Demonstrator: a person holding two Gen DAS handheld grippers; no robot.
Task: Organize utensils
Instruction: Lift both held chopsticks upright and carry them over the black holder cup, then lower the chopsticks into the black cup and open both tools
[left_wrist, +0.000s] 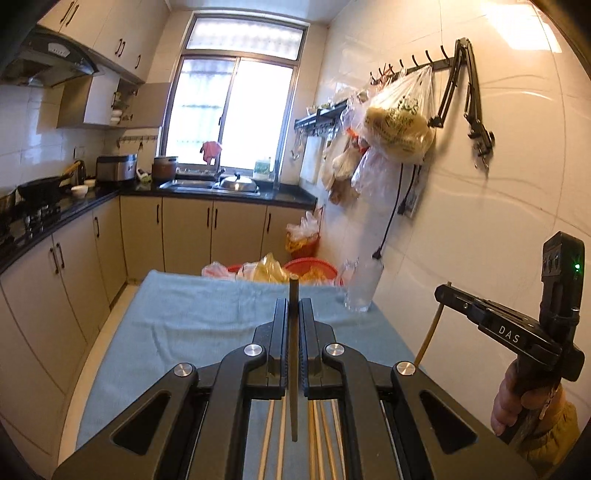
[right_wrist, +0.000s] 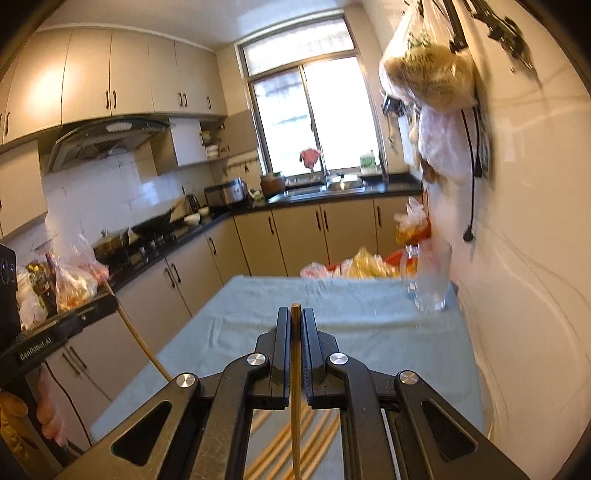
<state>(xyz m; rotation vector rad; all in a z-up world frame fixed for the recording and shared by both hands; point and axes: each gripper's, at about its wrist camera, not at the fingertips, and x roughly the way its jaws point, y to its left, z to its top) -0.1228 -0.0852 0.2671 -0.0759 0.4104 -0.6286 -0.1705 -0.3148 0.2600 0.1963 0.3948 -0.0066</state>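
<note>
- Left gripper (left_wrist: 293, 306), marked "GenRobot.AI", pinches a dark chopstick (left_wrist: 293, 354).
- Right gripper (right_wrist: 295, 317), marked "DAS", clamps a tan chopstick (right_wrist: 294, 373).
- Glass (right_wrist: 430, 275) stands at the blue cloth's (right_wrist: 369, 332) far right corner.

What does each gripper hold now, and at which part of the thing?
The left gripper is shut on one chopstick near its top end. The right gripper is shut on another chopstick, also near its top end.

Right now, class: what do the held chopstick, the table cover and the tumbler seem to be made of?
Chopstick in the right gripper: tan, matte, probably bamboo or wood. Table cover: soft blue-grey fabric, since it wrinkles and drapes. Tumbler: see-through and glossy, likely glass, though clear plastic is possible.
</note>
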